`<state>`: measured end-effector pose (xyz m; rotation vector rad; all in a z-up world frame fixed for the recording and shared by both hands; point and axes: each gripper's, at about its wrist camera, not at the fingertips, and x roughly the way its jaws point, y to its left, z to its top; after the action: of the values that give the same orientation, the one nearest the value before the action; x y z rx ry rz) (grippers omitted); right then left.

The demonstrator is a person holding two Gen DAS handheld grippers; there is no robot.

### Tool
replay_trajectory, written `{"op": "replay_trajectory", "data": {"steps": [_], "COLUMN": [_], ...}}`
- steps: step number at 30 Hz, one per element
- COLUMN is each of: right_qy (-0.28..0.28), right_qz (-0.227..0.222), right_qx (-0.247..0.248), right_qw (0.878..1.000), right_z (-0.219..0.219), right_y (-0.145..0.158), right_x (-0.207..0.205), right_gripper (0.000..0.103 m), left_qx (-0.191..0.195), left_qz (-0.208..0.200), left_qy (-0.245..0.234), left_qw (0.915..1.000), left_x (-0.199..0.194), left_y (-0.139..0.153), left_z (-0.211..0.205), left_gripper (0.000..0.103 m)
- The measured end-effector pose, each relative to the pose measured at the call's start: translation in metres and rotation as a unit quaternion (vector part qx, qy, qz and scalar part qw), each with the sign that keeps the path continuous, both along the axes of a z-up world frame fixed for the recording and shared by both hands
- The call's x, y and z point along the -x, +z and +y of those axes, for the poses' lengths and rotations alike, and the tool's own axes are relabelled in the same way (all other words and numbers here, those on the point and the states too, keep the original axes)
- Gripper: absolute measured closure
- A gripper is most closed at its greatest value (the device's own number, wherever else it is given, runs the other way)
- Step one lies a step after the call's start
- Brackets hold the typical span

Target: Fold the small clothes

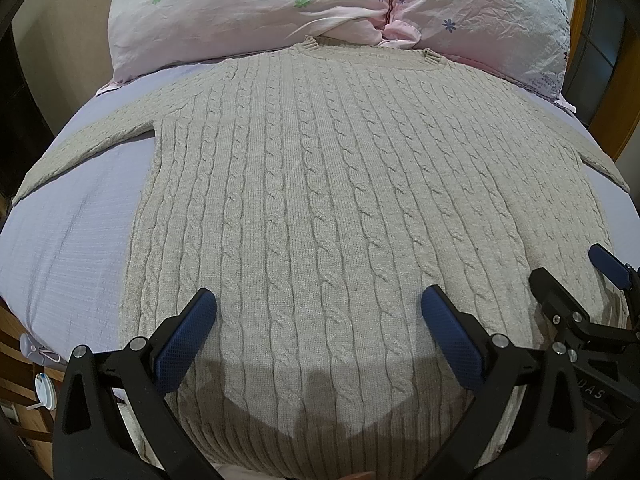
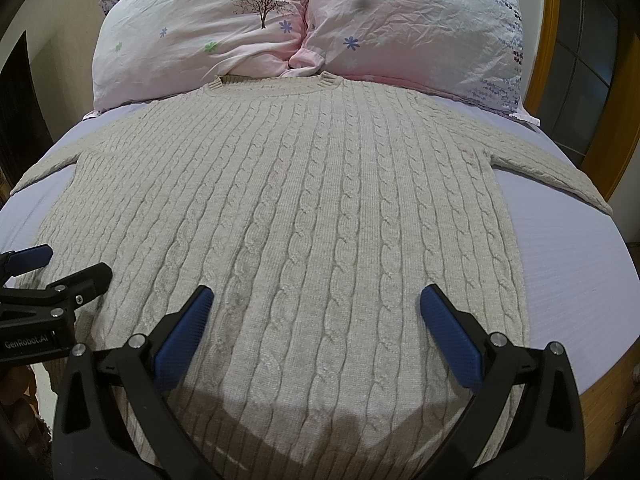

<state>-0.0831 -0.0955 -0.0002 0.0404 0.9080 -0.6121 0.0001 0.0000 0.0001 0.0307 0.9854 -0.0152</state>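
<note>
sweater (image 1: 320,184) flat, both grippers (jaws apart) above hem.

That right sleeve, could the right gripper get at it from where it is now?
Probably yes: the right gripper is open above the sweater, and nothing lies between it and the right sleeve.

black plastic left claw (image 1: 319,300), blue textured pads (image 1: 182,344), silver screws, white "genrobot.ai" lettering
</note>
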Motion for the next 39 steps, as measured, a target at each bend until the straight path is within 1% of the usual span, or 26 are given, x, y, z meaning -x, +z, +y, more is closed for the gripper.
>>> {"op": "replay_trajectory", "data": {"steps": [26, 33, 35, 39], "right_qy": [0.0, 0.001, 0.007, 0.04], "right_qz": [0.001, 0.001, -0.003, -0.02], "right_qx": [0.0, 0.0, 0.002, 0.005], "right_qw": [1.0, 1.0, 1.0, 0.999], "right_z": [0.0001, 0.0004, 0.0012, -0.0004], "right_y": [-0.0002, -0.0002, -0.0017, -0.001], "right_x": [-0.0002, -0.0007, -0.0002, 0.0031], "right_gripper": [0.002, 0.002, 0.002, 0.002], "left_qx": [-0.001, 0.0, -0.001, -0.004], "left_qz": [-0.001, 0.004, 0.005, 0.009], "left_qy": [0.0, -0.003, -0.006, -0.021], "left_qw": [1.0, 1.0, 1.0, 0.9997], "left_x": [0.0002, -0.0014, -0.0032, -0.0077], "left_y": [0.0001, 0.0001, 0.0033, 0.002], "left_z": [-0.0001, 0.0001, 0.0019, 0.0008], "left_gripper": [0.001, 0.001, 0.001, 0.001]}}
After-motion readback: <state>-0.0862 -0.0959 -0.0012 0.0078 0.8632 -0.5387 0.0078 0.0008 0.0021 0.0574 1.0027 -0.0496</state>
